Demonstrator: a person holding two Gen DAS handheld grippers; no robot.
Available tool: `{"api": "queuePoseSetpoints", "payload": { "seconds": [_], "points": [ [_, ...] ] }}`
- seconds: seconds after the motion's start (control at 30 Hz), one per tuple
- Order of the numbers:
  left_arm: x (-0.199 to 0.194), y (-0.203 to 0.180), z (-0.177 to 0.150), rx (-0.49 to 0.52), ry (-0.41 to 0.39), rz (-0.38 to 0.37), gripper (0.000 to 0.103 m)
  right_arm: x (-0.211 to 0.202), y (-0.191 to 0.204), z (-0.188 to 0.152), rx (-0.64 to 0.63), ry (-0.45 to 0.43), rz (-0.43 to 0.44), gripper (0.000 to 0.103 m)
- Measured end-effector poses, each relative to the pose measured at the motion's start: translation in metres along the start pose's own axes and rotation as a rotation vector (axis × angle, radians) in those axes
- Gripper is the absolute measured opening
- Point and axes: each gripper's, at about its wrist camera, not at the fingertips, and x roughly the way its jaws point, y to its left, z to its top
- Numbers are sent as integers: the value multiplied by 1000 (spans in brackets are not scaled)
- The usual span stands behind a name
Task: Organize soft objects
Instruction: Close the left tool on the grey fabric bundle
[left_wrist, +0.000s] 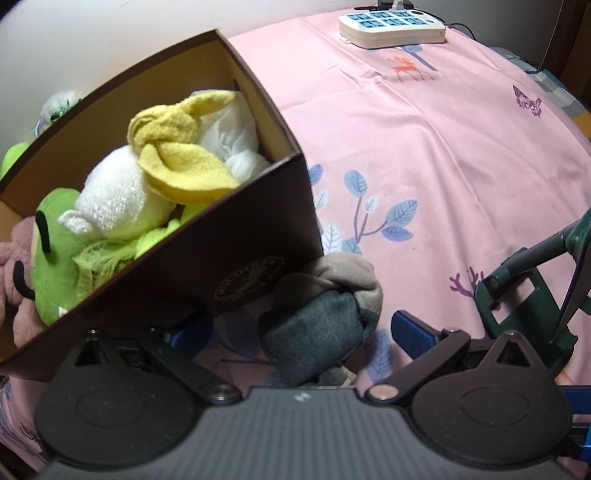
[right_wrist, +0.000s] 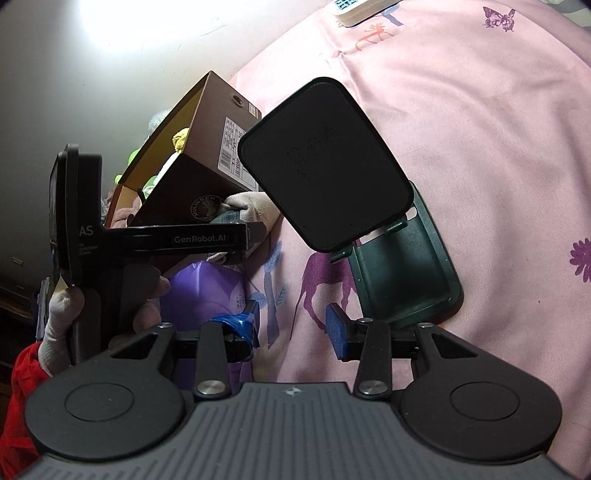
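Observation:
A brown cardboard box (left_wrist: 236, 236) stands on the pink sheet and holds soft things: a knotted yellow cloth (left_wrist: 177, 155), a white knitted piece (left_wrist: 110, 199), a green plush (left_wrist: 55, 258) and a white cloth (left_wrist: 232, 136). A knotted grey and beige sock bundle (left_wrist: 325, 314) lies on the sheet against the box's near corner. My left gripper (left_wrist: 301, 332) is open with its blue pads either side of the bundle. My right gripper (right_wrist: 291, 328) is open and empty over the sheet. The box (right_wrist: 218, 155) and the bundle (right_wrist: 247, 206) also show in the right wrist view.
A white remote with blue keys (left_wrist: 391, 26) lies far back on the pink sheet (left_wrist: 443, 147). A dark green phone stand (right_wrist: 402, 266) holding a black phone (right_wrist: 325, 162) stands right of the box. A purple bag (right_wrist: 210, 291) lies near the bed edge.

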Motion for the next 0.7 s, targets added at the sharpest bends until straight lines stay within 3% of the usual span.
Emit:
{"api": "queuePoseSetpoints", "payload": {
  "seconds": [0.3,0.5,0.7],
  "points": [
    [11,5,2,-67,23,-2,102,0,-2,-2,21,-2,-6,24],
    [15,9,1,-119,33,-18,90,0,-3,-3,29,2,-4,24],
    [16,6,-2,-120,28,6,96,1,-3,-2,28,0,0,24]
  ]
}}
